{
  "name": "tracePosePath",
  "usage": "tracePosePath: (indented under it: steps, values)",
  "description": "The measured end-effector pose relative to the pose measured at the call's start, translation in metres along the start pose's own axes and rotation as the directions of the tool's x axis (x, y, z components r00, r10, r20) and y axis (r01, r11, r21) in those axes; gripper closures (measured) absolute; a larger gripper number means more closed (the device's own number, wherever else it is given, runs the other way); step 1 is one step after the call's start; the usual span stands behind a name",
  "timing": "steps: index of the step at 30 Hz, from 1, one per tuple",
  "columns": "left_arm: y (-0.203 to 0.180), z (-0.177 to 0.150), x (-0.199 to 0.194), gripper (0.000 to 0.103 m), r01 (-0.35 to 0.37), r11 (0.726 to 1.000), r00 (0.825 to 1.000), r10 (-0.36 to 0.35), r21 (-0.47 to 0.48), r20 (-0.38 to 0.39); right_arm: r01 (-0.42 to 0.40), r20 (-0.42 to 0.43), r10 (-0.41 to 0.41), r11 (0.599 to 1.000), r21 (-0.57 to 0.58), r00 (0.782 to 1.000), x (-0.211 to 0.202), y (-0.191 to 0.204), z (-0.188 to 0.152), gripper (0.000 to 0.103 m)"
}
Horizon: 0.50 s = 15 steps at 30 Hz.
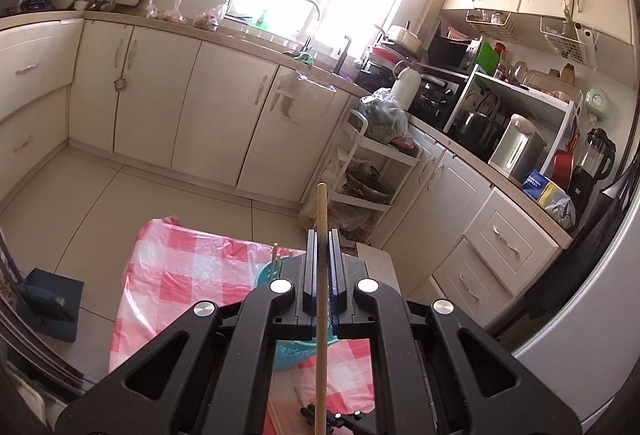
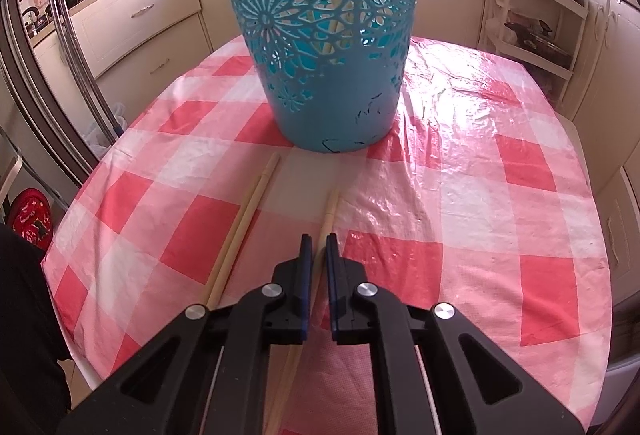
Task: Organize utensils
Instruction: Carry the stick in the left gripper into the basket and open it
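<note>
Right wrist view: my right gripper (image 2: 319, 239) pinches one chopstick (image 2: 330, 209) on the checked cloth (image 2: 480, 195), two chopsticks (image 2: 240, 227) lying just left of its jaws, the teal basket (image 2: 320, 35) ahead already holding some. My left gripper (image 1: 322, 239) clamps a raised chopstick (image 1: 321, 211). Roughly midway, I judge.

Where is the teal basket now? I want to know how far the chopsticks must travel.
In the right wrist view the teal basket stands upright on the checked tablecloth, straight ahead of the right gripper, just beyond the loose chopsticks.
</note>
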State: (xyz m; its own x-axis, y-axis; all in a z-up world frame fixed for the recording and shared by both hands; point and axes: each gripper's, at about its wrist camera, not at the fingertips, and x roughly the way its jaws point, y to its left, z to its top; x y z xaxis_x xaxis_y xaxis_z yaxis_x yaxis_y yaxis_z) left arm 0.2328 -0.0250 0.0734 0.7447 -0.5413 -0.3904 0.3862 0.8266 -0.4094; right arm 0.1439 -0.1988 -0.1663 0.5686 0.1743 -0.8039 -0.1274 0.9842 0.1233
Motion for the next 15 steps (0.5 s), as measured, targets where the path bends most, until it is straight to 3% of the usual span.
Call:
tracePosePath:
  steps: [6,15]
  values:
    - [-0.019,0.017,0.040,0.099,0.000,0.999,0.998,-0.002,0.037,0.055,-0.016,-0.004,0.016,1.000,0.019,1.000,0.000,-0.003,0.002,0.095]
    - [-0.005,0.020,0.129,0.099,-0.102,0.995,0.990,0.099,0.021,0.100,-0.025,-0.008,0.025,1.000,0.019,1.000,0.001,-0.004,0.003,0.095]
